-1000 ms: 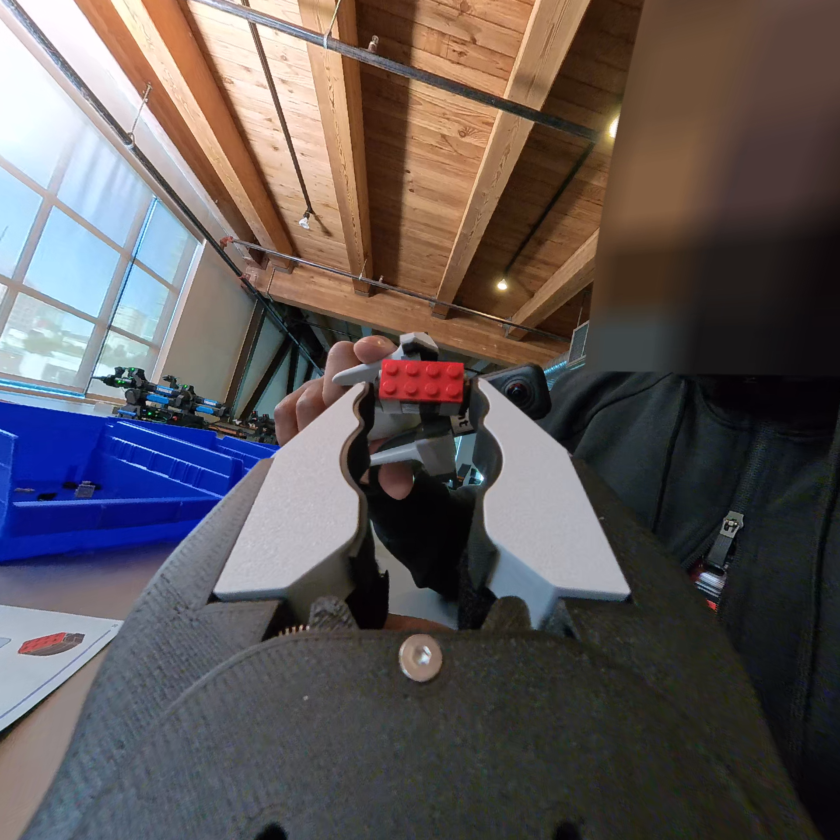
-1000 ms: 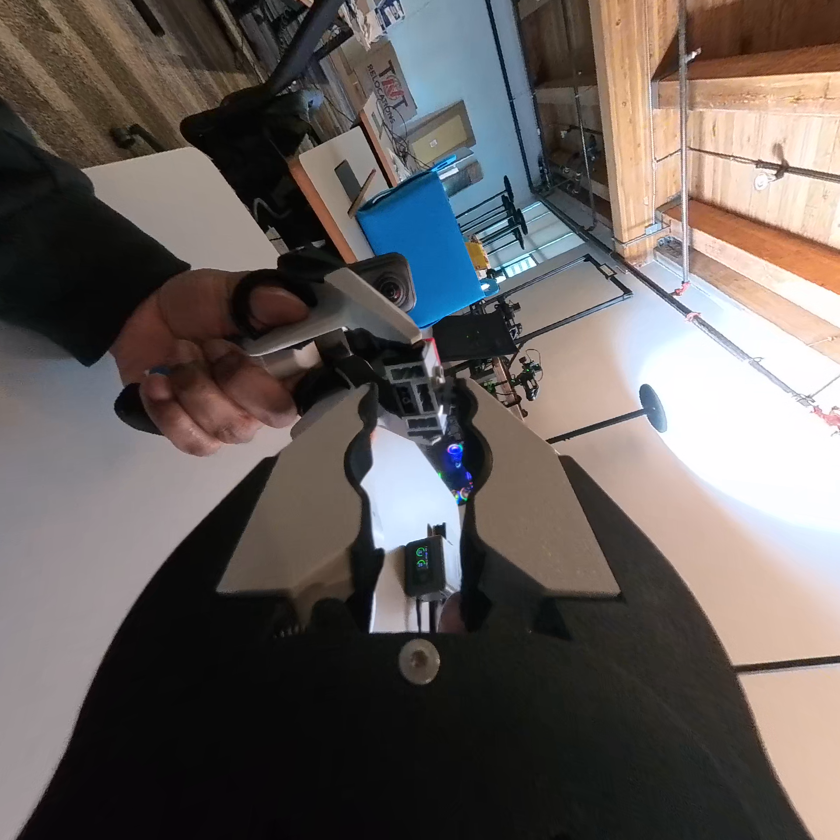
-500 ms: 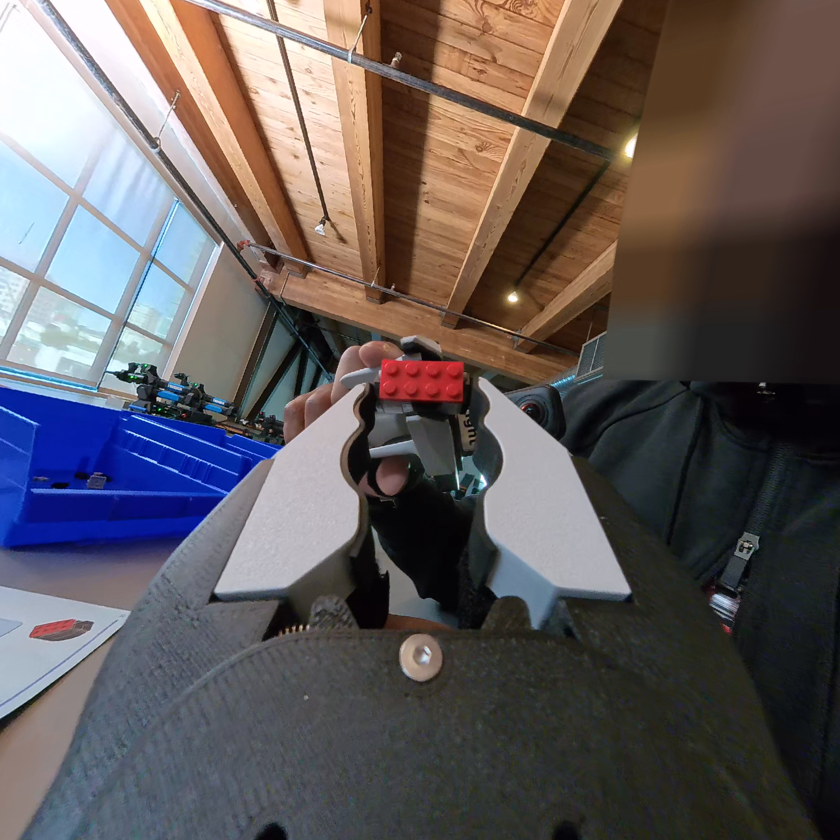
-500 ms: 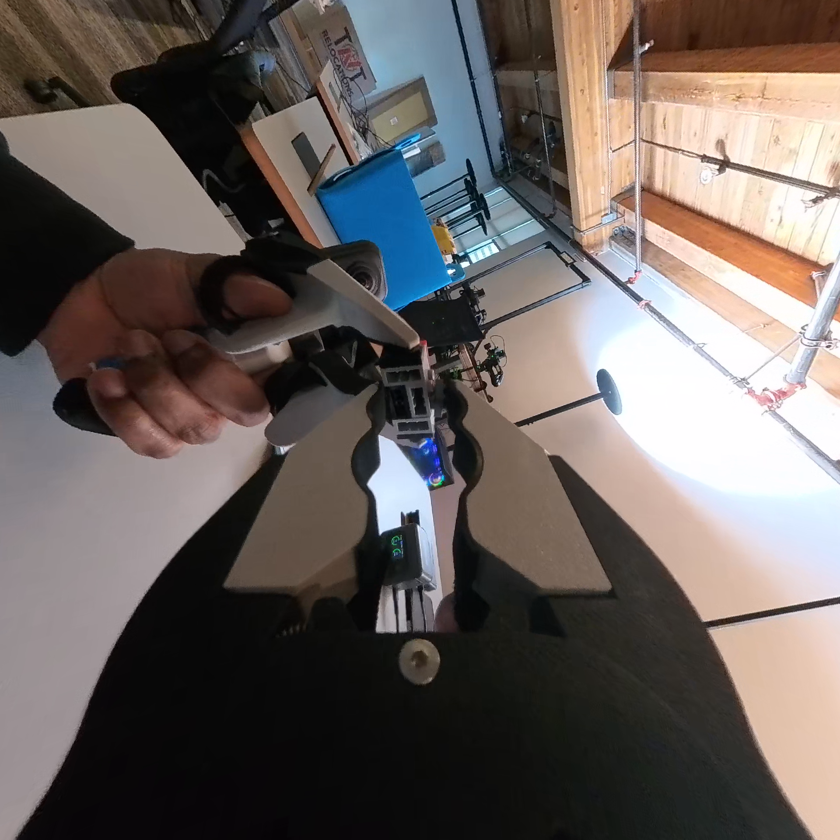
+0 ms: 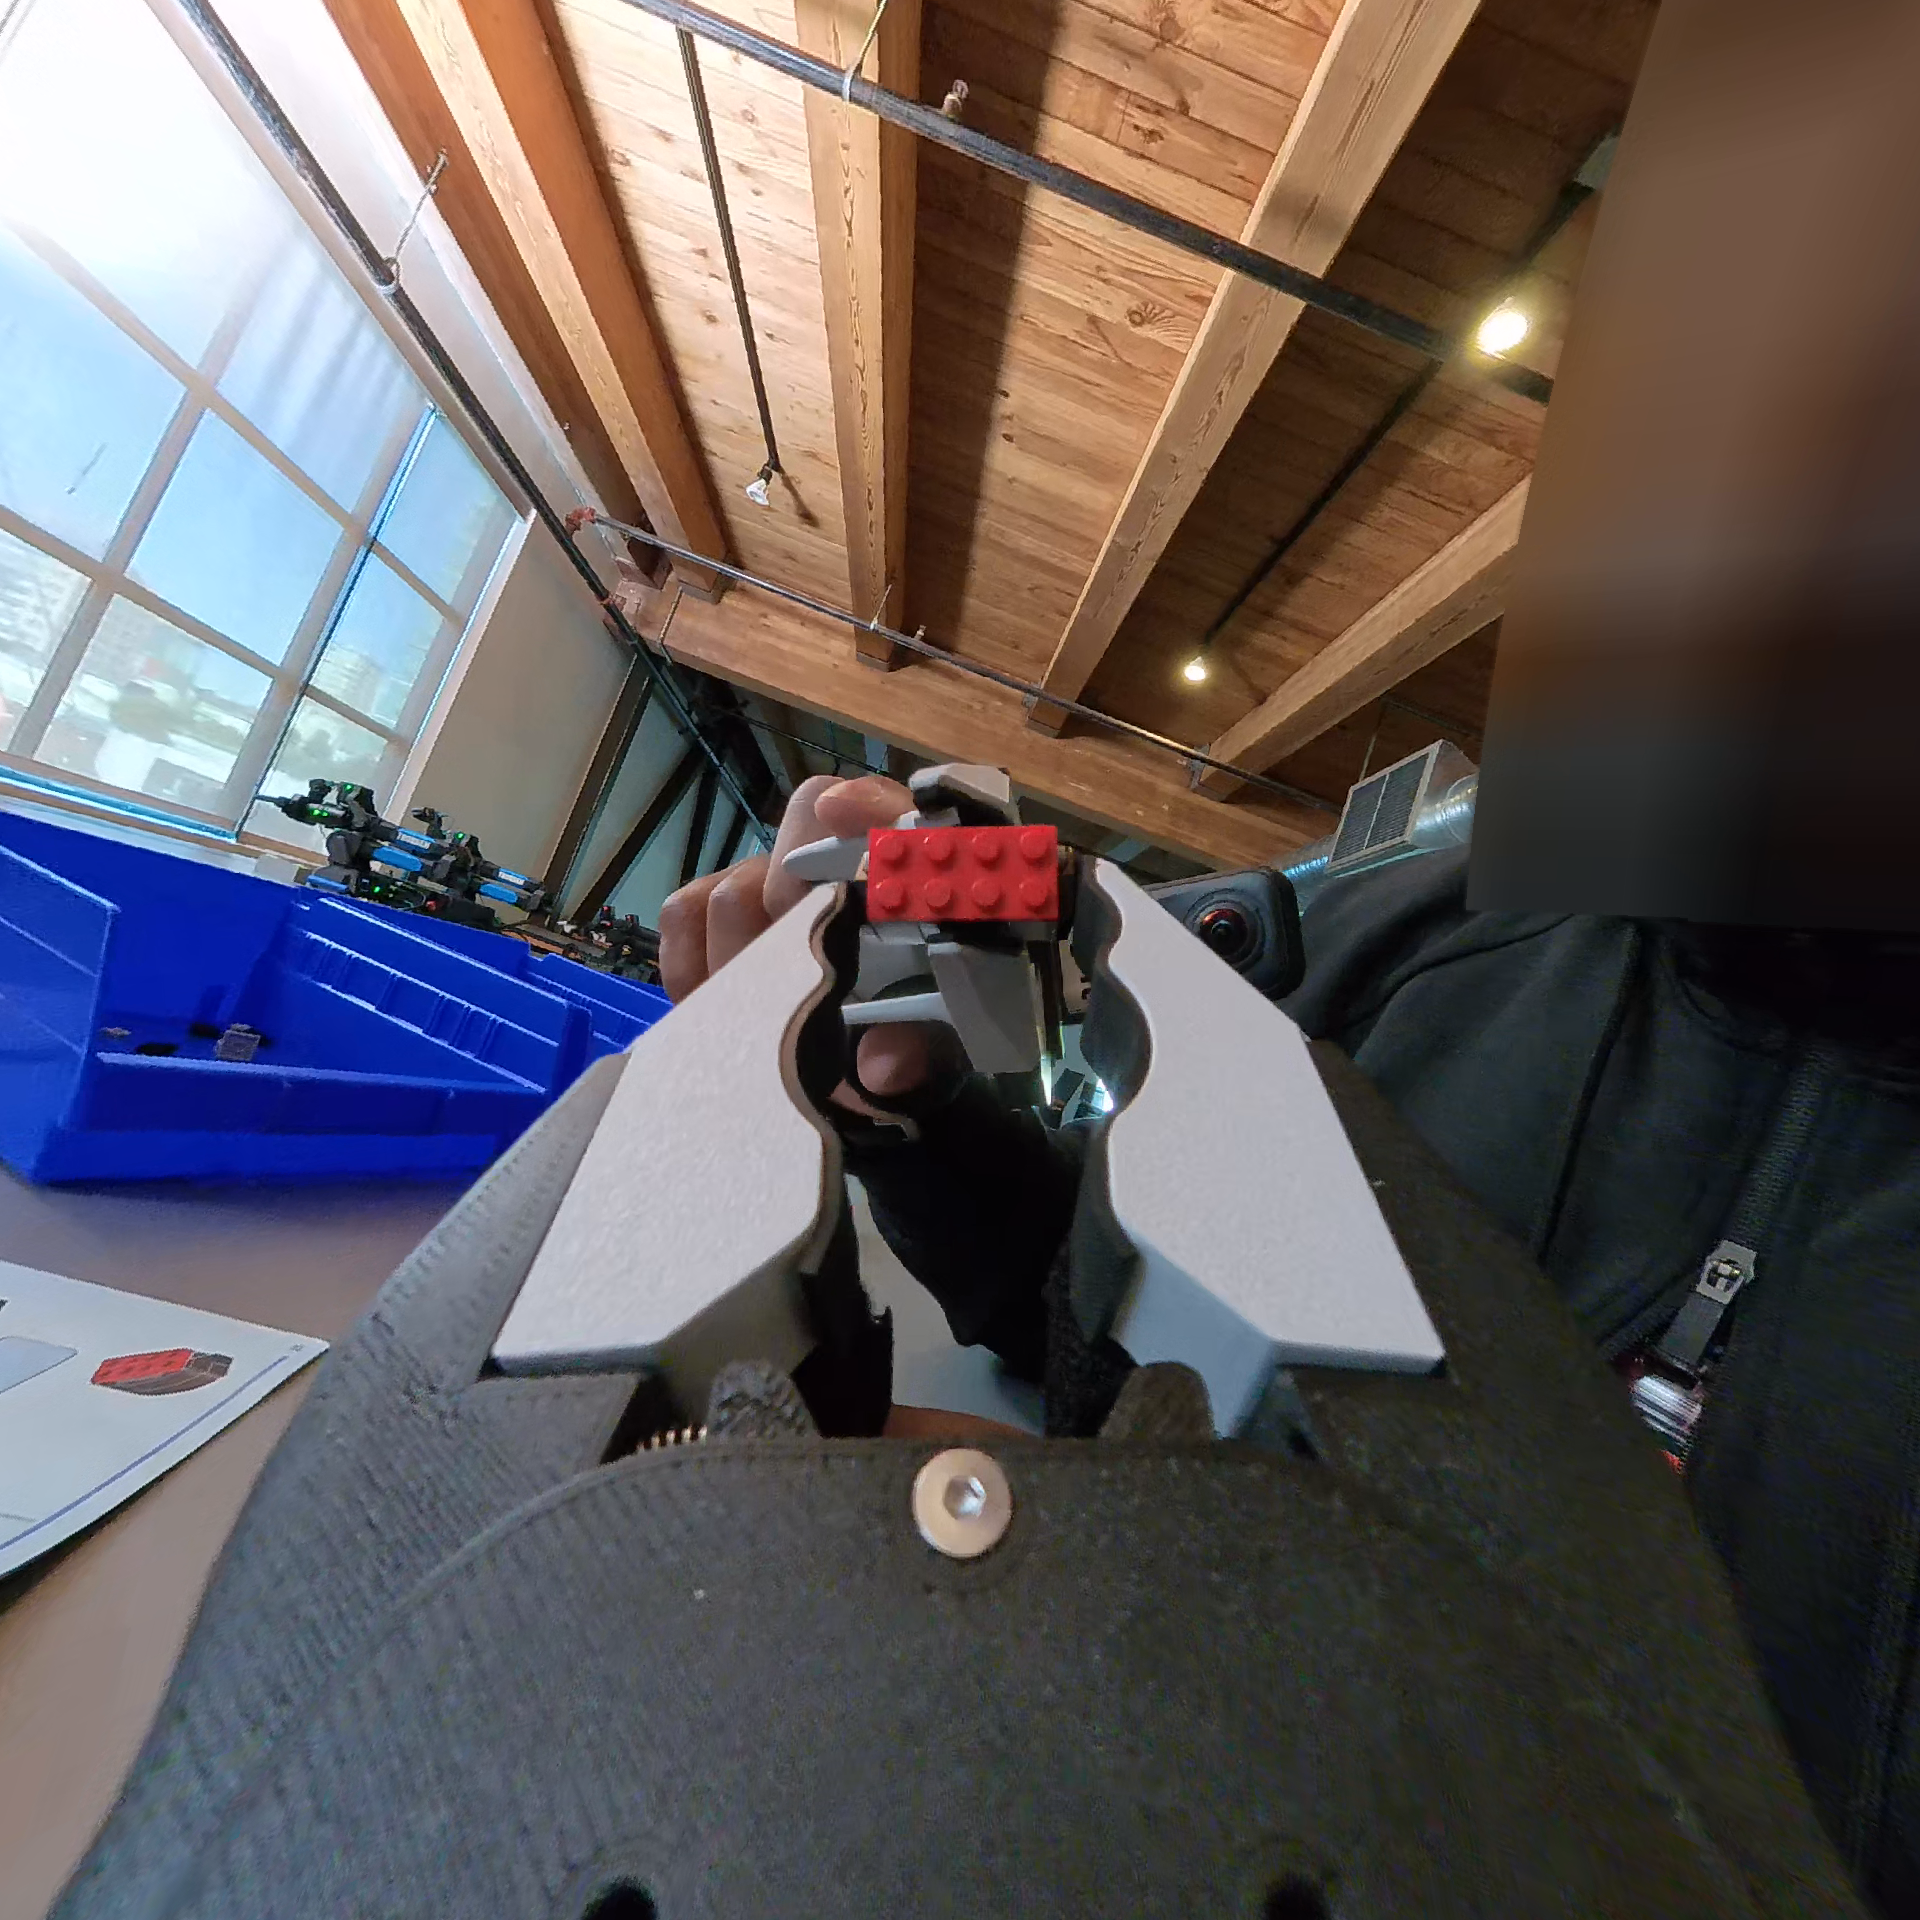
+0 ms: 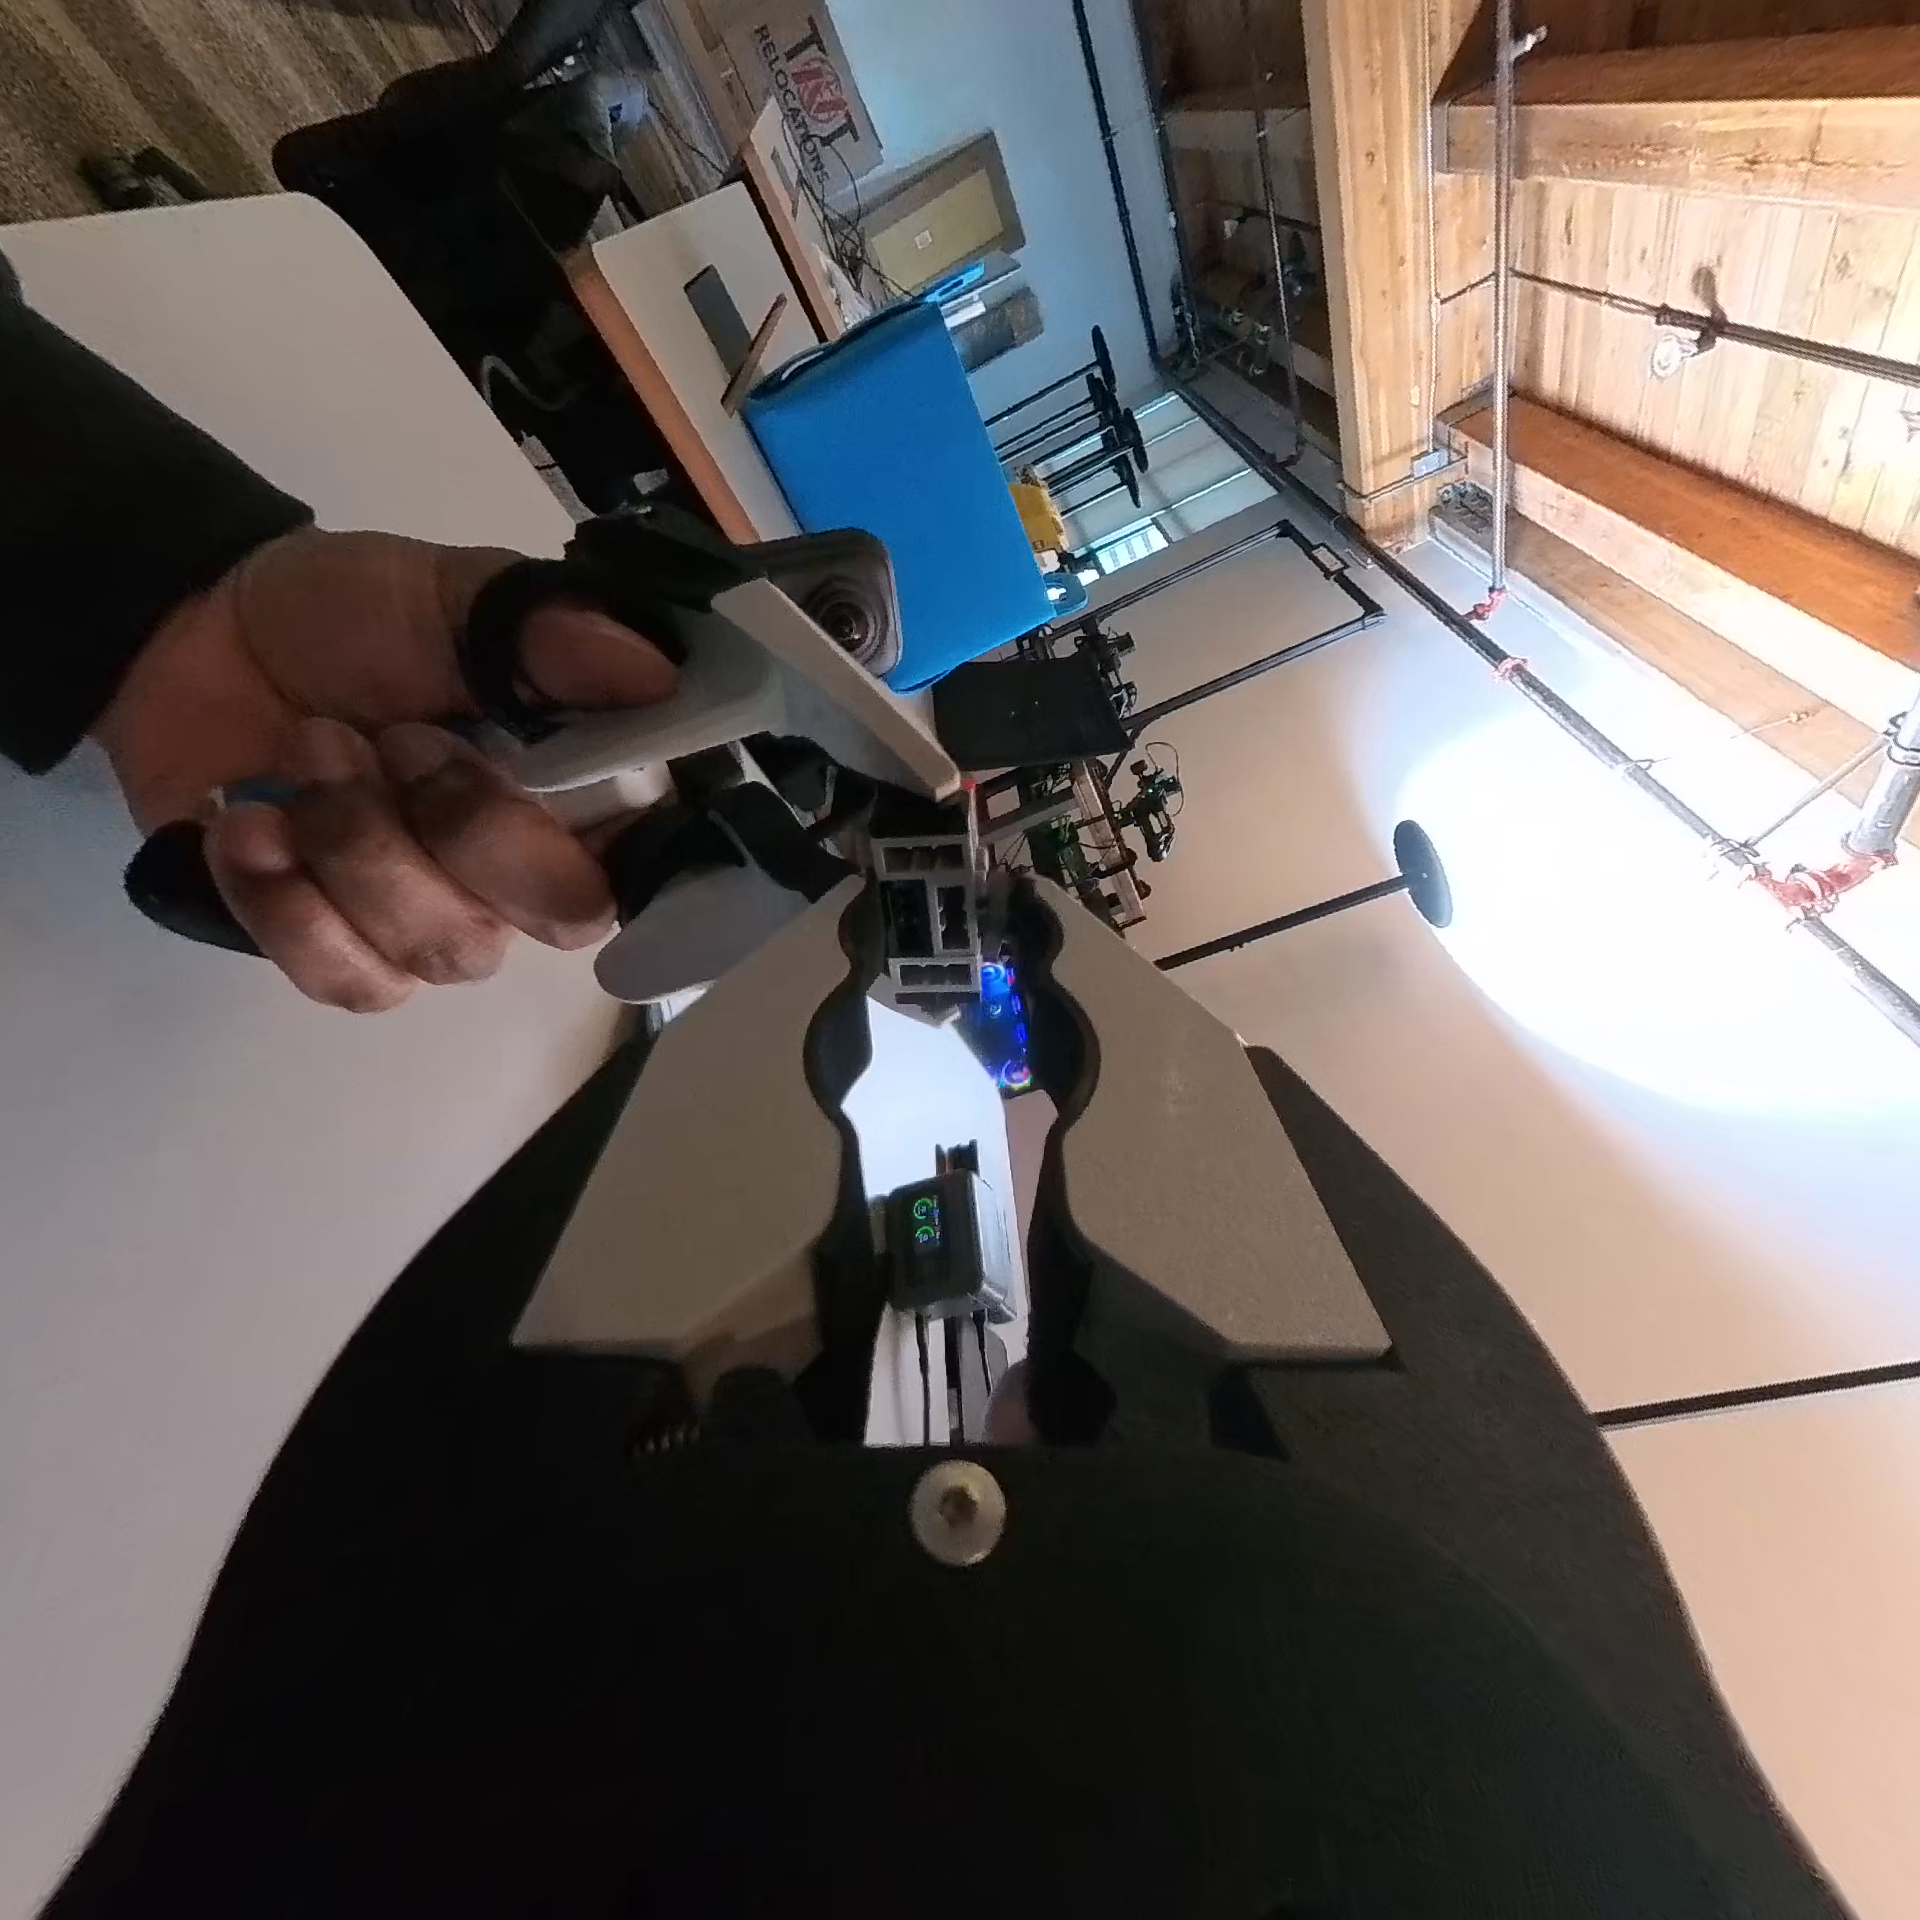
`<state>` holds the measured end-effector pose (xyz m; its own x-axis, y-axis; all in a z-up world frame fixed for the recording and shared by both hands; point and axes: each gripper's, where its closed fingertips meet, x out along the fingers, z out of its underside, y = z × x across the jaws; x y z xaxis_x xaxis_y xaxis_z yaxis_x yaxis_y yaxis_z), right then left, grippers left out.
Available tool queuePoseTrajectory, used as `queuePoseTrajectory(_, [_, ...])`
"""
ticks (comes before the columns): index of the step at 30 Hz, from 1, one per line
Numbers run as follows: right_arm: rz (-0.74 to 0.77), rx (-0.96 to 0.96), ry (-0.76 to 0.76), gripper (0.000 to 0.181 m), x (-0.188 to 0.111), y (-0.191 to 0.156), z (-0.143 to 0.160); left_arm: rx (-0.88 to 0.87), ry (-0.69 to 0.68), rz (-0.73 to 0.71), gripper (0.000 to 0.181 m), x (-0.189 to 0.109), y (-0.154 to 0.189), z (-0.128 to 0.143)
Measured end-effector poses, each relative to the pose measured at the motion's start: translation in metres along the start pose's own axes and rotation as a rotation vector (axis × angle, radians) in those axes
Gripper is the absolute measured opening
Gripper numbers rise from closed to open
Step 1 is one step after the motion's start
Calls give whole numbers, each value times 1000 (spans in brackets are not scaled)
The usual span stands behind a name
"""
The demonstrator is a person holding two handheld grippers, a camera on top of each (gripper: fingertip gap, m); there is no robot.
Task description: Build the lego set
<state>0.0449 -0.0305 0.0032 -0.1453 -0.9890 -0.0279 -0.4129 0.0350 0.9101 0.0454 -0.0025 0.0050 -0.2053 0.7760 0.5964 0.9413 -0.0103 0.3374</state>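
You are pinching the red brick (image 5: 963, 874) in your left gripper (image 5: 961, 914) while your right gripper (image 6: 940, 914) is clamping the grey piece (image 6: 928, 914); keep pressing them squarely together

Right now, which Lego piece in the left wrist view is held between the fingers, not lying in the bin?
The red two-by-four studded brick, aloft at the fingertips; small dark pieces lie in the blue plastic bin.

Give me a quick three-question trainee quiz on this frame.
1. True or false: the left gripper holds a blue brick.
2. In the left wrist view, the blue bin lies: A) left of the gripper, B) right of it, C) behind the person.
3. Fill in: the right gripper is shut on a ____ lego piece.
Key: 1 false, it holds the red brick; 2 A; 3 grey.
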Motion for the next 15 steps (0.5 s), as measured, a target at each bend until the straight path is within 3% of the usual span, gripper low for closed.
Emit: queuePoseTrajectory(15, [-124,53,-52,24,-5,-9,13,-62,-60,-32,41,0,-10,12])
